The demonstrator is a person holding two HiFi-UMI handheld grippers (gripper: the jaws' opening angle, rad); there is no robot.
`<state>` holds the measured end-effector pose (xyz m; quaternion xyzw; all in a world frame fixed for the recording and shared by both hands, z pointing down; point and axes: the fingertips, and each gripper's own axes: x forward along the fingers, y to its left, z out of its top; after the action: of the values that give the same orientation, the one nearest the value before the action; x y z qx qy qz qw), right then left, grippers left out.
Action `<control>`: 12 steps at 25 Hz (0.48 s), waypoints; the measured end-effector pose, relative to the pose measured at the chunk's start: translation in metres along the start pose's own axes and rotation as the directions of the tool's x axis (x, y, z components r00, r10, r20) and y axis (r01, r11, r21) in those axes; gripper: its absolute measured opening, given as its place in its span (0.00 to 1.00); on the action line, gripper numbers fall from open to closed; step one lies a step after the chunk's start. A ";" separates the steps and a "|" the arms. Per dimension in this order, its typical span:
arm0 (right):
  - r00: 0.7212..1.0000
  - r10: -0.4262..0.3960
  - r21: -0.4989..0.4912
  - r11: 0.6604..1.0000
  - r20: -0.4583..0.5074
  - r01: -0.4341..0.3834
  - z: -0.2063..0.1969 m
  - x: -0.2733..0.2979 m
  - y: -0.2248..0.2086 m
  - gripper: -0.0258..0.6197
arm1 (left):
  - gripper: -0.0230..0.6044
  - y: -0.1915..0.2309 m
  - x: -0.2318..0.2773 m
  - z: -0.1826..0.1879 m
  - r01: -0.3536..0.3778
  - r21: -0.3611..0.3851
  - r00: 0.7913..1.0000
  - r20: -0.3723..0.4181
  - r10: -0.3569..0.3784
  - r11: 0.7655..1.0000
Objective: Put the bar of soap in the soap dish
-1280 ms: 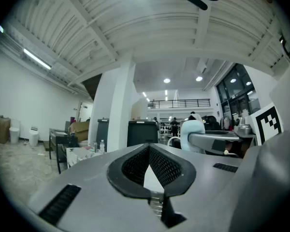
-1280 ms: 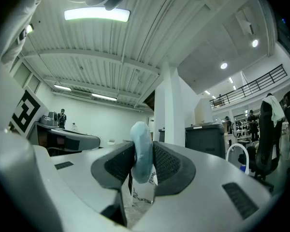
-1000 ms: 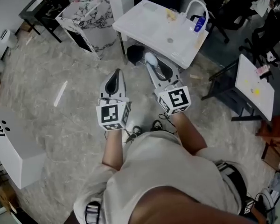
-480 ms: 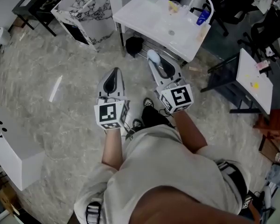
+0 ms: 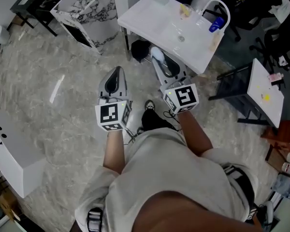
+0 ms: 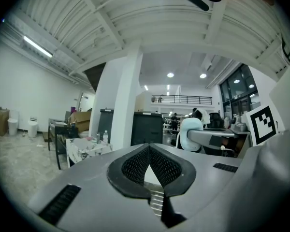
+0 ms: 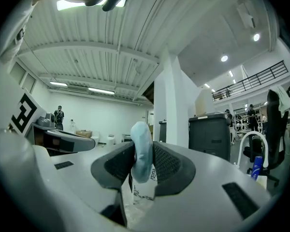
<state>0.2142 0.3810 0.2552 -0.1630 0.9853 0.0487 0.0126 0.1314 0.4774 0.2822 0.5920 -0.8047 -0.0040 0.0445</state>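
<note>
R tool [image 5: 158,58] clamped on pale-blue soap bar [image 7: 141,149]. L tool [image 5: 117,71] jaws together, empty. Since 1 s ago both have closed in on white bench [image 5: 150,21]. Still approach; soap dish not yet identified.

The white sink unit [image 5: 154,21] stands at the top centre of the head view. A faucet [image 5: 216,0] rises on its far right corner, and a bottle [image 5: 215,24] stands on it just beside the faucet. A dark bag [image 5: 140,50] sits under the unit's left end. Left of the unit, close by, stands a marble-patterned cabinet [image 5: 84,11]. Right of the unit and nearer the person is a small table [image 5: 266,88]. Well to the unit's left and far in front of it lies a large box [image 5: 12,151]. The person stands in front of the unit. The right gripper [image 5: 158,62] reaches to its front edge with the bar of soap [image 5: 155,52] between its jaws. The left gripper [image 5: 117,70] is left of that, farther from the unit.
</note>
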 end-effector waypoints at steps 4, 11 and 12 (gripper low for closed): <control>1.000 0.005 0.001 1.000 -0.008 -0.005 -0.003 0.040 -0.029 0.22 | 0.07 0.014 0.047 0.005 0.006 0.002 1.000 -0.010 -0.006 1.000; 0.999 0.032 0.029 0.999 -0.033 -0.031 -0.020 0.098 -0.085 0.22 | 0.07 0.026 0.125 0.003 -0.007 -0.006 0.999 -0.044 0.006 1.000; 0.999 0.037 0.035 0.999 -0.036 -0.036 -0.023 0.105 -0.091 0.22 | 0.07 0.027 0.134 0.002 -0.009 -0.004 0.999 -0.052 0.009 1.000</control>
<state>0.1442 0.2590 0.2655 -0.1458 0.9889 0.0290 -0.0035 0.0660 0.3578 0.2912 0.5883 -0.8058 0.0098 0.0665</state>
